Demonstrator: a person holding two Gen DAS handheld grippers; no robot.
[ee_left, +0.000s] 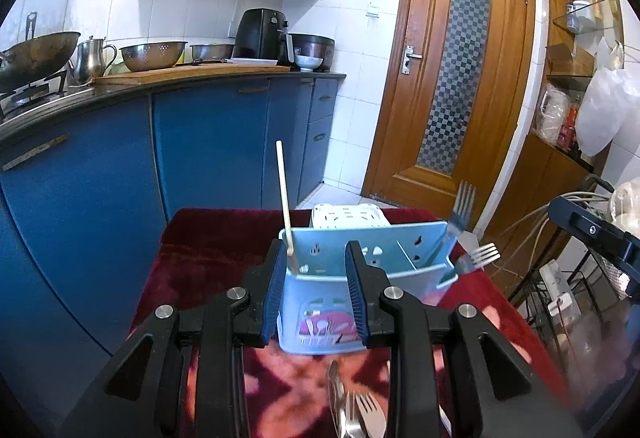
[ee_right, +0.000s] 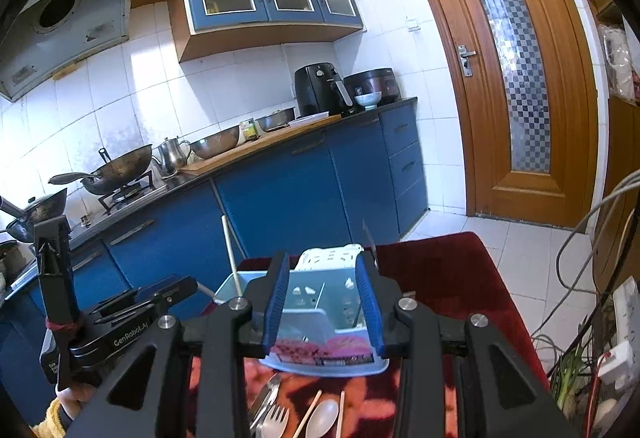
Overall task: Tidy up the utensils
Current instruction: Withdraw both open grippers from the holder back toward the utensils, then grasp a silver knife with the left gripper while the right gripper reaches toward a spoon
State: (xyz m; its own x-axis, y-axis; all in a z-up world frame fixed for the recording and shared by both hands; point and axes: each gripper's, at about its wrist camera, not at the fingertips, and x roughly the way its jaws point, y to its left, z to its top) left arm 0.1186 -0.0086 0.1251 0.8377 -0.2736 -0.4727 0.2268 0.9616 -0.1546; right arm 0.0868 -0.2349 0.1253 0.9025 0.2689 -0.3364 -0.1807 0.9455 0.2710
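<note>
A light blue utensil caddy (ee_left: 360, 270) stands on the red-clothed table; it also shows in the right wrist view (ee_right: 320, 322). A wooden chopstick (ee_left: 285, 206) stands in its left compartment, and forks (ee_left: 464, 214) stand in its right one. My left gripper (ee_left: 316, 294) is open and empty, its fingers either side of the caddy's left part. My right gripper (ee_right: 322, 306) is open and empty above the caddy. Loose cutlery lies in front of the caddy: a fork and a knife (ee_left: 360, 414), and in the right wrist view a fork (ee_right: 274, 420), a spoon (ee_right: 322, 416) and chopsticks (ee_right: 308, 412).
A white perforated holder (ee_left: 348, 216) stands behind the caddy. The red cloth table (ee_left: 208, 250) drops off at its far edge towards blue cabinets (ee_left: 208, 142). Cables and a power strip (ee_right: 616, 342) sit to the right. The left gripper's body (ee_right: 100, 326) is at the left.
</note>
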